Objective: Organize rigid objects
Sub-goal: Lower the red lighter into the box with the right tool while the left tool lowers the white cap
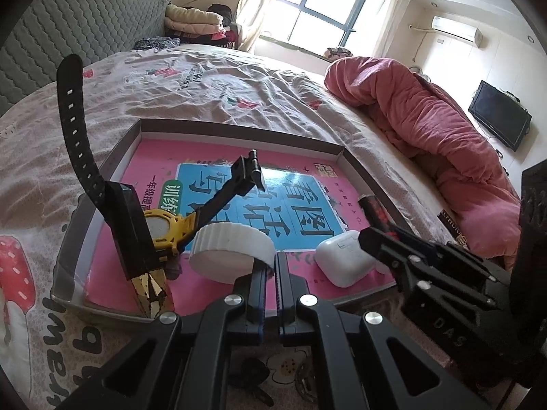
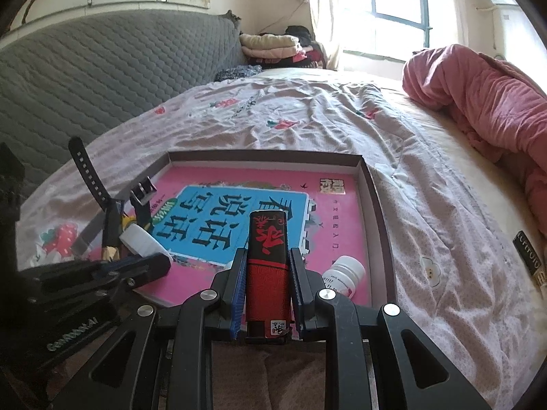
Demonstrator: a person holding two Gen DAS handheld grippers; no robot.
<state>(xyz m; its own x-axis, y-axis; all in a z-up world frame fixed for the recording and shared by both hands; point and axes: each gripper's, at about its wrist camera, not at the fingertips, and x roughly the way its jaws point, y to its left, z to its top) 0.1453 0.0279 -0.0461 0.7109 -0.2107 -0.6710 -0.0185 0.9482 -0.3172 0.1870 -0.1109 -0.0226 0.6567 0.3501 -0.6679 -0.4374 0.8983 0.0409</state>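
right gripper (image 2: 266,275) clamps your red-and-black lighter (image 2: 267,263), left gripper (image 1: 270,275) pinches white ribbed plastic lid (image 1: 232,244) | both over shallow brown cardboard tray (image 2: 371,184), pink book inside | step: placing | next: lower, release.

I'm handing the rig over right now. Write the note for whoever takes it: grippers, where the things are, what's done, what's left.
Left gripper: shut, pinching the rim of the white lid over the tray.
Right gripper: shut on the red-and-black lighter, held above the tray's near edge.
In the tray, on the pink book: white earbud case, small white bottle lying on its side, yellow watch beside a black-and-gold box at the left side.
Done: those four are in the tray.
Left: set down the lighter and the lid; a black item lies on the bedsheet outside the tray.
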